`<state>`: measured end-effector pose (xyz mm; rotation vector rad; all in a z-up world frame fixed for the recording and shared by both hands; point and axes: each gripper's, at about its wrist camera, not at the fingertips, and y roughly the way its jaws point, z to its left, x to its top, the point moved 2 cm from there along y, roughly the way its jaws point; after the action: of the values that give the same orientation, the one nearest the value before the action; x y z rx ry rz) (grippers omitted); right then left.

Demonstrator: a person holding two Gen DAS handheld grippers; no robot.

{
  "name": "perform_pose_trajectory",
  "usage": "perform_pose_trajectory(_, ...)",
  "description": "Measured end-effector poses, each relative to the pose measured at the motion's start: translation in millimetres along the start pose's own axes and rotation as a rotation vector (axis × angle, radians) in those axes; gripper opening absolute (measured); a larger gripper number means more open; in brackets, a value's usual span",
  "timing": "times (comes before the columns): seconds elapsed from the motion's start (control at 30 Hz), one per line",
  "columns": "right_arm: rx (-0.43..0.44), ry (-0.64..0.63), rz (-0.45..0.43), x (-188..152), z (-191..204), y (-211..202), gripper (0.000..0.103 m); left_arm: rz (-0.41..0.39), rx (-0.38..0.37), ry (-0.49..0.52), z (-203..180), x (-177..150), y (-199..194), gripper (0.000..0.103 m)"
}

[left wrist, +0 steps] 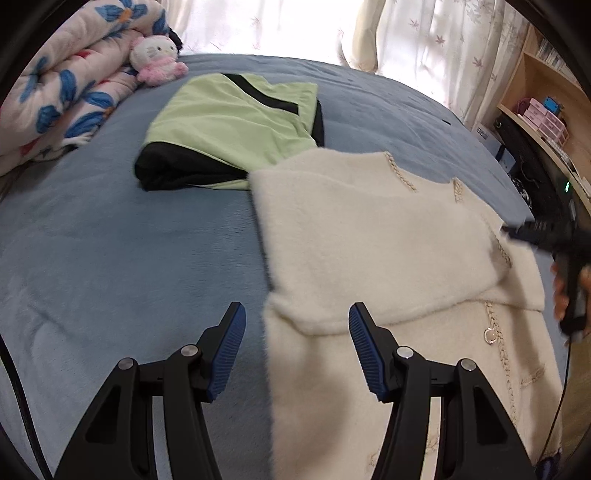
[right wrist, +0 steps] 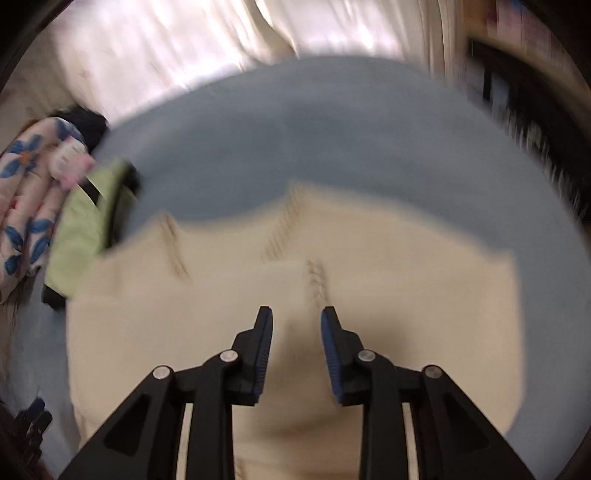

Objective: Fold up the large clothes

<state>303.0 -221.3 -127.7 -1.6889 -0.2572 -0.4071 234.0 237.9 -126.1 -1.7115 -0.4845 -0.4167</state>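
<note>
Blue bed [left wrist: 110,240] before sunlit floral curtains [left wrist: 295,26], shelves [left wrist: 543,96] right. Cream coat [left wrist: 369,240] part-folded near folded green garment [left wrist: 229,122]. Left gripper [left wrist: 295,314] jaws half-open, empty; right gripper [right wrist: 296,314] narrowly apart, seemingly empty, blurred. No legible writing.

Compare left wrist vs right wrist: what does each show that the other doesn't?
Left wrist only: the open left gripper, the right gripper's body seen from outside at the frame's right edge, a pearl button on the cream garment, and shelves with small boxes.

Right wrist only: the right gripper from behind, jaws apart with nothing between them, over the garment's braided trim; frame is motion-blurred.

Both: cream garment, folded green-and-black garment, blue bed cover, floral quilt, plush toy, curtains.
</note>
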Motion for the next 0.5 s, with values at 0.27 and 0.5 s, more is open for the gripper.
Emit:
perform_pose_trajectory(0.27, 0.054, 0.047, -0.011, -40.9, -37.6, -4.4, 0.054, 0.12, -0.116, -0.039, -4.4, 4.7, 48.9, 0.057)
perform_pose_trajectory(0.5, 0.101, 0.035, -0.037, -44.0, -28.4, 9.0, 0.053, 0.103, -0.048, -0.015, -20.7, 3.3, 71.2, 0.031)
